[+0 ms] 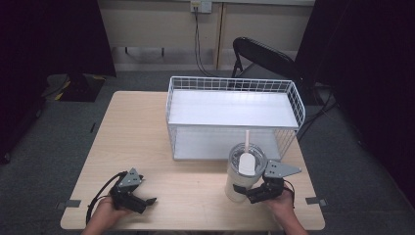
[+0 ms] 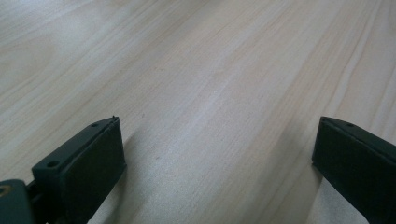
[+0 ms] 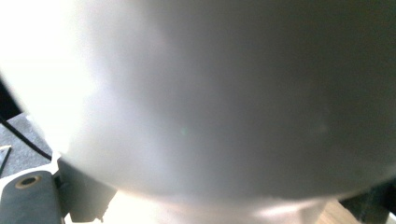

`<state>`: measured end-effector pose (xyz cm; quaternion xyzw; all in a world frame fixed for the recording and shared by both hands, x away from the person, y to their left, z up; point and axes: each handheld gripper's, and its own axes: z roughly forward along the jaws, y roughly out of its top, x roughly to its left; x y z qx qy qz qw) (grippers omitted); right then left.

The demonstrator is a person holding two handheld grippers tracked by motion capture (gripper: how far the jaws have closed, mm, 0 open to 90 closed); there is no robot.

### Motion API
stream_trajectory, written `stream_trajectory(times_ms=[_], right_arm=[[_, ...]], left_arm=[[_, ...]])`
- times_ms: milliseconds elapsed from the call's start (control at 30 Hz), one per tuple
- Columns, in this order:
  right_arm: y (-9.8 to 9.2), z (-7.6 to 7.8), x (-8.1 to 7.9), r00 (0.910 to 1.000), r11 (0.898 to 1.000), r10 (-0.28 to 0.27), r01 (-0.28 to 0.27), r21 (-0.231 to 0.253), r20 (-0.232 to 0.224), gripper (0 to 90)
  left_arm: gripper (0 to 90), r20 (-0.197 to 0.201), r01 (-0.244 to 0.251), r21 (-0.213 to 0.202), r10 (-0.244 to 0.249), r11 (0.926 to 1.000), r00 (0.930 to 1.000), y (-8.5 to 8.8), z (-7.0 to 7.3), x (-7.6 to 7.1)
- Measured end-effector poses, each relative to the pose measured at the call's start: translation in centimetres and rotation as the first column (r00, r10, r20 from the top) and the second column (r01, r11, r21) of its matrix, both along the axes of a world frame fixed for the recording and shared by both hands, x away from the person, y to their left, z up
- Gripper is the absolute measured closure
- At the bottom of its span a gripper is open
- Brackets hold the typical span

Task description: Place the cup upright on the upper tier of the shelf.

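Right gripper, lower right: jaws clamped round white cup, steadying it upright. Left gripper, lower left: jaws wide, idle above table.

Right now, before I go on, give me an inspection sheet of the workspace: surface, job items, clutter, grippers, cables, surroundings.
Surface: light wood table, bare near the left side.
Job's things: white tumbler with lid and straw, upright at the front right; white wire two-tier rack behind it, both shelves bare.
Clutter: nothing seen.
Grippers: left hand-held gripper low over the table, jaws wide apart, holding nothing; right hand-held gripper closed around the tumbler's lower body.
Cables: black cable loops from the left gripper; wall cable hangs from an outlet.
Surroundings: black folding chair behind the rack, grey carpet, dark curtains either side.
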<state>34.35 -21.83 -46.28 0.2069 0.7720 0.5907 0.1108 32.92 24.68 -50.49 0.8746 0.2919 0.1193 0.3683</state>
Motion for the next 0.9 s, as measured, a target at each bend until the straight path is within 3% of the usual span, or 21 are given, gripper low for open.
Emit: stream_trajectory(times_ms=[233, 400, 900], right_arm=[[-0.4, 0.4, 0.2, 0.9996, 1.0, -0.001, 0.001, 0.021, -0.026, 9.9], [-0.6, 1.1, 0.2, 0.9999, 1.0, -0.008, 0.008, 0.022, -0.012, 9.8], [-0.3, 5.1, 0.6, 0.9991, 0.999, 0.031, -0.031, 0.02, 0.028, 9.9]], left_arm=[[1.7, 0.0, 0.0, 0.0, 0.0, 1.0, 1.0, 0.0, 0.0, 0.0], [1.7, -0.001, 0.0, -0.002, 0.0, 1.0, 1.0, 0.0, 0.0, 0.0], [1.7, 0.0, 0.001, 0.0, -0.001, 1.0, 1.0, 0.0, 0.0, 0.0]])
